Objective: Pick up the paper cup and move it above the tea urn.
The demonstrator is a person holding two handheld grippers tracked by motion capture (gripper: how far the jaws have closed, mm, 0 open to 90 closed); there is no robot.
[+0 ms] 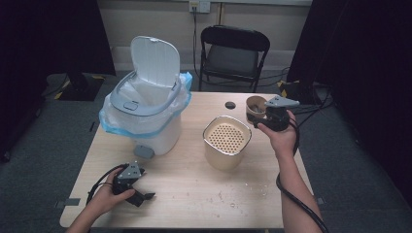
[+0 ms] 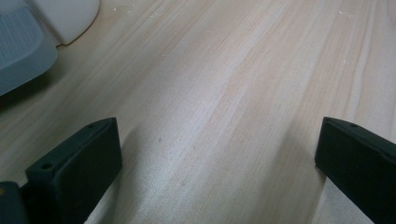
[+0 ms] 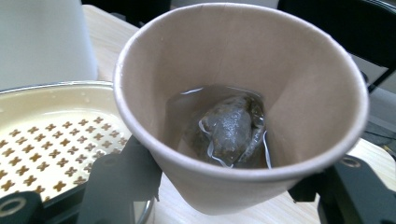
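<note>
Spillage looked like the big risk: the right gripper [image 1: 266,118], jaws clamped on the paper cup [image 3: 240,100], held it tilted up beside the strainer container [image 1: 227,141], so any wobble could have dumped tea on the table [image 1: 194,187]. Cup was brown, with 1 soggy teabag [image 3: 231,128] in dark liquid. Left gripper [image 1: 141,193] sat with jaws apart, holding nothing.

Black folding chair [image 1: 235,54] against pale wall [image 1: 145,19]; grey floor [image 1: 43,131].
</note>
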